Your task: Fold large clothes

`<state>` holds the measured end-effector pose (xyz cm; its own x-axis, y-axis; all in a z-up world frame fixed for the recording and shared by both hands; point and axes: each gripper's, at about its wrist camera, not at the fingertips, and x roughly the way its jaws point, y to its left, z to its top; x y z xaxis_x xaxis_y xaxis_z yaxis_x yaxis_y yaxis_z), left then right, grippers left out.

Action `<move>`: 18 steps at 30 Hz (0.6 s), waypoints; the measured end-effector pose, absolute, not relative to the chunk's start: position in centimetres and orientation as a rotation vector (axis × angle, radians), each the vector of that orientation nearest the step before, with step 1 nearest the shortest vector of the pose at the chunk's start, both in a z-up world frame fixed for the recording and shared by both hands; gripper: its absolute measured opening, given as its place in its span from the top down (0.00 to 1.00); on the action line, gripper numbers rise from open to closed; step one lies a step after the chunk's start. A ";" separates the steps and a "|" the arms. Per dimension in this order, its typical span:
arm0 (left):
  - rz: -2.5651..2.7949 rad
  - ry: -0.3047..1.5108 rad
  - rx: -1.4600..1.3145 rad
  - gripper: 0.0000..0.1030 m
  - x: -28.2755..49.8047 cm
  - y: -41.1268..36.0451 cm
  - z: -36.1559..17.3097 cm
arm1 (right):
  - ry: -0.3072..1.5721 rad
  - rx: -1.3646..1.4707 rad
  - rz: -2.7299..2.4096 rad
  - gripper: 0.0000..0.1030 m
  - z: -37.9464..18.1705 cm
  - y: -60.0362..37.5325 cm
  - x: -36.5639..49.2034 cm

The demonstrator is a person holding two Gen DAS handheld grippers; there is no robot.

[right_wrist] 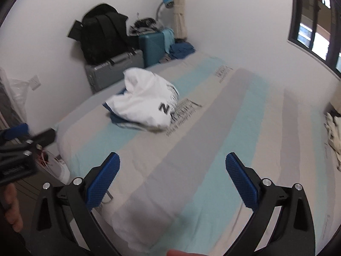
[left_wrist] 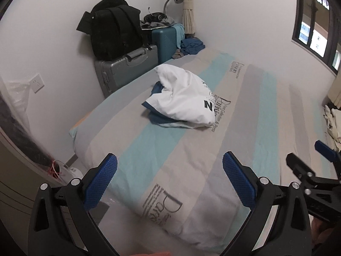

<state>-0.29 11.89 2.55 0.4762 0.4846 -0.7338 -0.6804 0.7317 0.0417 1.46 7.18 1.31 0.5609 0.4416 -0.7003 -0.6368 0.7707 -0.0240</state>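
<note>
A white garment (left_wrist: 183, 100) (right_wrist: 147, 104) with black print lies folded in a loose heap on top of blue clothing (left_wrist: 157, 115) (right_wrist: 116, 118), on the far half of the striped bed (left_wrist: 245, 128) (right_wrist: 234, 128). My left gripper (left_wrist: 170, 180) hangs open above the near end of the bed, nothing between its blue pads. My right gripper (right_wrist: 172, 180) is also open and empty over the bed, well short of the garment. Each gripper shows at the edge of the other's view, the right gripper (left_wrist: 315, 166) and the left gripper (right_wrist: 23, 140).
Beside the bed at the far left stand a grey suitcase (left_wrist: 125, 68) with a black backpack (left_wrist: 115, 29) on it and a teal suitcase (left_wrist: 165, 42). More blue clothes (left_wrist: 191, 45) lie in the far corner. Pale cloth (left_wrist: 332, 123) lies at the bed's right edge.
</note>
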 end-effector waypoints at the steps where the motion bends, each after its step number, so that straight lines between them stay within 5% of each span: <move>1: 0.716 0.803 -0.269 0.06 -0.8 11.8 2.5 | 0.740 -0.284 0.645 0.07 1.1 7.2 0.9; 18: 0.663 0.789 -0.209 0.06 -9.1 9.6 1.4 | 0.712 -0.283 0.647 0.07 1.1 6.8 -7.8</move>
